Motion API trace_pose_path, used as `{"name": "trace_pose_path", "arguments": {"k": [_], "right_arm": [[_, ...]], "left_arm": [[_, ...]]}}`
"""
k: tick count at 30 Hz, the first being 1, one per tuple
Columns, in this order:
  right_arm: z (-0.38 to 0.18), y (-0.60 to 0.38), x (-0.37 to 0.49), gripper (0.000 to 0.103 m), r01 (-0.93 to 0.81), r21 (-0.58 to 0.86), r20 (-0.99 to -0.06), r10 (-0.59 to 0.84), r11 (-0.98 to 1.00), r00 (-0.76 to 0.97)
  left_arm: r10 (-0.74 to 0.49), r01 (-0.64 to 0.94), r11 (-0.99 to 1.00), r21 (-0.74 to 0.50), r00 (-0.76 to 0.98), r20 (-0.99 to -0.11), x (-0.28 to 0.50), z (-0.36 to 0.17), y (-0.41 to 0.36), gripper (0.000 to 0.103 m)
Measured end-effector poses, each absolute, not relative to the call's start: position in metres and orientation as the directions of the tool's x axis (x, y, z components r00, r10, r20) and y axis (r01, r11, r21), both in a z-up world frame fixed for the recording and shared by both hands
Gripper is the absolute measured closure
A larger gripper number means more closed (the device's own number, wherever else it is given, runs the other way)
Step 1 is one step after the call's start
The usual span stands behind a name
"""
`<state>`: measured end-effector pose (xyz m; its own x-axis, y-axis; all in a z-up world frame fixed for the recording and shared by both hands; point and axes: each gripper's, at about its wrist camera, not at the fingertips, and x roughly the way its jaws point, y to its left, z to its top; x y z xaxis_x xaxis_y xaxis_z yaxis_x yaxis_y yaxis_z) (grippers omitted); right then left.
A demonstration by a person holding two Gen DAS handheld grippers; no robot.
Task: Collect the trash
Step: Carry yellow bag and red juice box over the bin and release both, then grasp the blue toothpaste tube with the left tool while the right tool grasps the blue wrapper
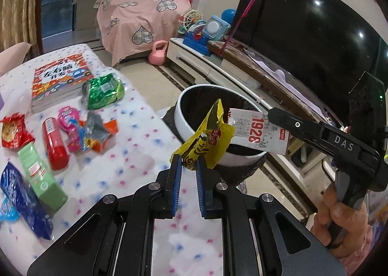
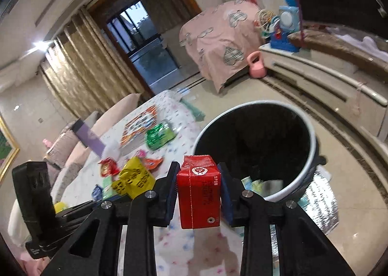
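My left gripper (image 1: 188, 158) is shut on a crumpled yellow wrapper (image 1: 208, 142), held at the near rim of the white trash bin (image 1: 194, 128) with its black liner. My right gripper (image 2: 198, 171) is shut on a small milk carton (image 2: 198, 196), red on one face and white with "1926" on another (image 1: 258, 131), held over the table edge just short of the bin (image 2: 298, 179). The right gripper reaches in from the right in the left wrist view (image 1: 268, 116). The yellow wrapper also shows in the right wrist view (image 2: 137, 180).
On the dotted tablecloth (image 1: 135, 154) lie a green foil bag (image 1: 103, 91), a red tube (image 1: 55, 146), a pink wrapper (image 1: 70, 125), a red snack bag (image 1: 13, 131), a green box (image 1: 41, 176), a blue packet (image 1: 24, 201) and a book (image 1: 60, 77). A TV stand (image 1: 230, 70) runs behind the bin.
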<state>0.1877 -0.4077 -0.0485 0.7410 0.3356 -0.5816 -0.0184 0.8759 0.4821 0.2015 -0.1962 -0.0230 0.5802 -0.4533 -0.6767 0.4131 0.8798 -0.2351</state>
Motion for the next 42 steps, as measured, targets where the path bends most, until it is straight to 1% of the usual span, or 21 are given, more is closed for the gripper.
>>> {"name": "trace_pose_path", "arguments": {"k": [14, 21, 24, 26, 27, 28, 29, 31, 32, 33, 34, 35, 36, 39, 42], "right_arm": [[-0.061, -0.451, 0.208, 0.071, 0.067, 0.442, -0.610, 0.245, 0.894, 0.753], [-0.064, -0.461, 0.221, 0.071, 0.081, 0.420, -0.628, 0.225, 0.904, 0.745], [-0.067, -0.465, 0.227, 0.071, 0.089, 0.410, -0.638, 0.216, 0.908, 0.739], [-0.070, -0.467, 0.231, 0.071, 0.094, 0.420, -0.637, 0.219, 0.903, 0.739], [-0.071, -0.468, 0.232, 0.070, 0.098, 0.417, -0.640, 0.215, 0.904, 0.738], [-0.072, -0.468, 0.235, 0.068, 0.099, 0.412, -0.642, 0.212, 0.906, 0.736], [-0.074, -0.469, 0.237, 0.067, 0.101, 0.414, -0.643, 0.213, 0.905, 0.735], [-0.076, -0.471, 0.238, 0.056, 0.107, 0.425, -0.643, 0.217, 0.899, 0.734], [-0.077, -0.472, 0.237, 0.049, 0.112, 0.425, -0.644, 0.213, 0.898, 0.735], [-0.077, -0.472, 0.237, 0.044, 0.113, 0.427, -0.642, 0.213, 0.897, 0.736], [-0.077, -0.472, 0.234, 0.042, 0.114, 0.435, -0.638, 0.216, 0.893, 0.739], [-0.077, -0.471, 0.232, 0.037, 0.113, 0.443, -0.634, 0.222, 0.890, 0.741], [-0.077, -0.472, 0.231, 0.035, 0.112, 0.448, -0.631, 0.225, 0.887, 0.742], [-0.076, -0.467, 0.223, 0.021, 0.100, 0.470, -0.610, 0.241, 0.877, 0.755], [-0.073, -0.459, 0.211, 0.011, 0.083, 0.489, -0.586, 0.256, 0.869, 0.769]], "left_arm": [[-0.440, 0.474, 0.865, -0.164, 0.559, -0.703, 0.238, -0.019, -0.256, 0.092], [-0.435, 0.484, 0.861, -0.154, 0.545, -0.717, 0.254, -0.024, -0.276, 0.091], [-0.435, 0.485, 0.860, -0.160, 0.533, -0.726, 0.261, -0.028, -0.281, 0.090], [-0.441, 0.485, 0.858, -0.167, 0.530, -0.724, 0.264, -0.030, -0.283, 0.078], [-0.439, 0.484, 0.859, -0.165, 0.532, -0.724, 0.265, -0.030, -0.284, 0.065], [-0.430, 0.476, 0.865, -0.158, 0.542, -0.723, 0.265, -0.030, -0.284, 0.057], [-0.427, 0.471, 0.868, -0.156, 0.548, -0.720, 0.264, -0.030, -0.283, 0.056], [-0.432, 0.466, 0.868, -0.169, 0.544, -0.719, 0.264, -0.030, -0.279, 0.051], [-0.433, 0.462, 0.870, -0.174, 0.545, -0.718, 0.262, -0.030, -0.276, 0.050], [-0.432, 0.457, 0.872, -0.175, 0.550, -0.715, 0.261, -0.029, -0.273, 0.047], [-0.428, 0.449, 0.876, -0.175, 0.559, -0.710, 0.258, -0.029, -0.268, 0.046], [-0.426, 0.443, 0.879, -0.177, 0.562, -0.709, 0.256, -0.028, -0.265, 0.045], [-0.426, 0.436, 0.881, -0.183, 0.564, -0.708, 0.253, -0.028, -0.260, 0.044], [-0.422, 0.409, 0.890, -0.200, 0.577, -0.699, 0.242, -0.029, -0.243, 0.041], [-0.410, 0.375, 0.902, -0.213, 0.591, -0.695, 0.228, -0.031, -0.221, 0.039]]}}
